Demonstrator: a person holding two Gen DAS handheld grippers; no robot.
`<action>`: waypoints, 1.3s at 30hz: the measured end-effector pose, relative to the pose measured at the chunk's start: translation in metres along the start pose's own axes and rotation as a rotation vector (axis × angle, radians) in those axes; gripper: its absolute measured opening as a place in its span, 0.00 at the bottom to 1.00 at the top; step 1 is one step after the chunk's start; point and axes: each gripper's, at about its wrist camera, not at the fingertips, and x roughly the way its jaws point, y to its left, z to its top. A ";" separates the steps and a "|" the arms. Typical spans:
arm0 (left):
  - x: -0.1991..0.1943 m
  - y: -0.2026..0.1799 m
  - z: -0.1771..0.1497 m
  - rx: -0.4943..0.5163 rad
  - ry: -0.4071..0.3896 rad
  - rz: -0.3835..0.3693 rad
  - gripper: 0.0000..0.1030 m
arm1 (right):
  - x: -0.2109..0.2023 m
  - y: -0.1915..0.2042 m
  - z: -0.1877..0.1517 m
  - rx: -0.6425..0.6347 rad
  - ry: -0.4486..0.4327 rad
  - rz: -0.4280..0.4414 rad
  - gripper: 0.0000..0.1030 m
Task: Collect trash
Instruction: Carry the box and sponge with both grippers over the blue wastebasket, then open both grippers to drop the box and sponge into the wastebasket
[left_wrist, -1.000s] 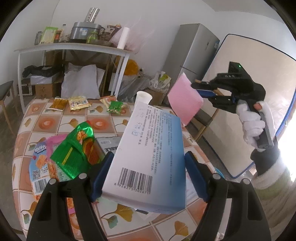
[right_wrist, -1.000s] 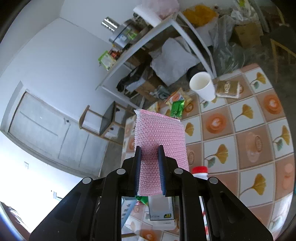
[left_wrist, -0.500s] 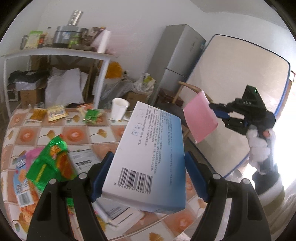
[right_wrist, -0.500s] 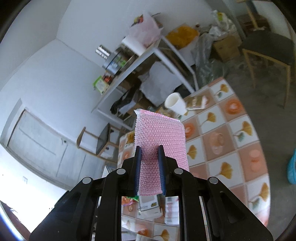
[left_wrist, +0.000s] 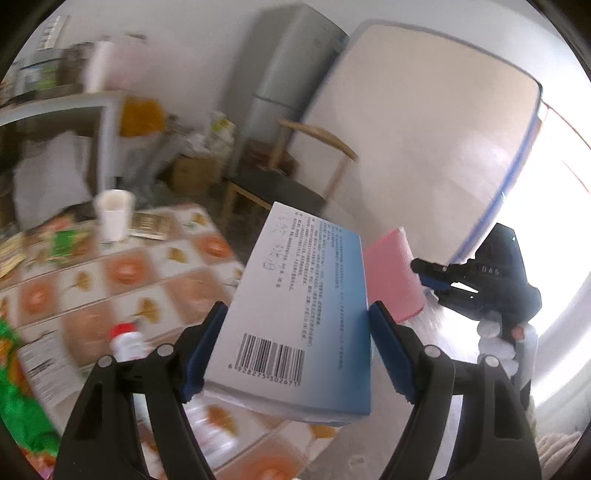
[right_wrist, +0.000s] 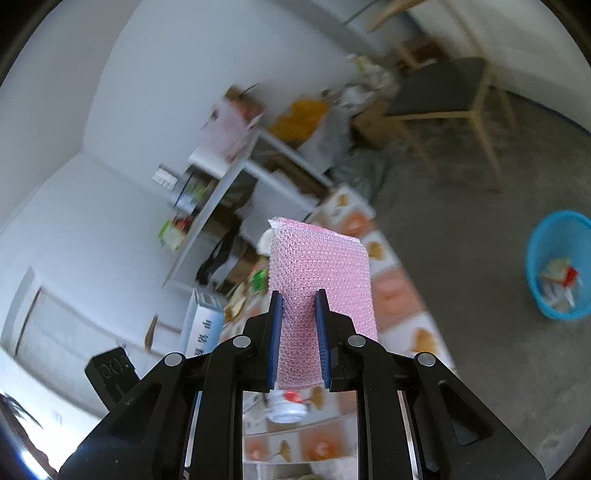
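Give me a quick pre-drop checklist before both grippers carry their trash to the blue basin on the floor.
1. Left gripper clamped on the white and blue box: ok, both pads press its sides.
2. Right gripper clamped on the pink bubble-wrap pouch: ok.
3. Blue basin in sight with room inside: ok, only a few scraps at the bottom.
4. Floor path from the table to the basin free: ok in the right wrist view.
5. Pouch clear of the box: cannot tell, they overlap in the left wrist view.

A cluttered home room: tall grey fridge, wooden chair with dark seat, floral-tiled oilcloth table, laden white shelf
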 end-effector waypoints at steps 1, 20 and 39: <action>0.013 -0.009 0.002 0.010 0.024 -0.017 0.73 | -0.009 -0.013 -0.001 0.022 -0.018 -0.017 0.16; 0.361 -0.166 -0.001 0.143 0.550 -0.098 0.74 | -0.046 -0.263 0.003 0.479 -0.179 -0.249 0.16; 0.404 -0.178 0.008 0.067 0.444 -0.115 0.86 | -0.035 -0.343 -0.012 0.504 -0.226 -0.520 0.48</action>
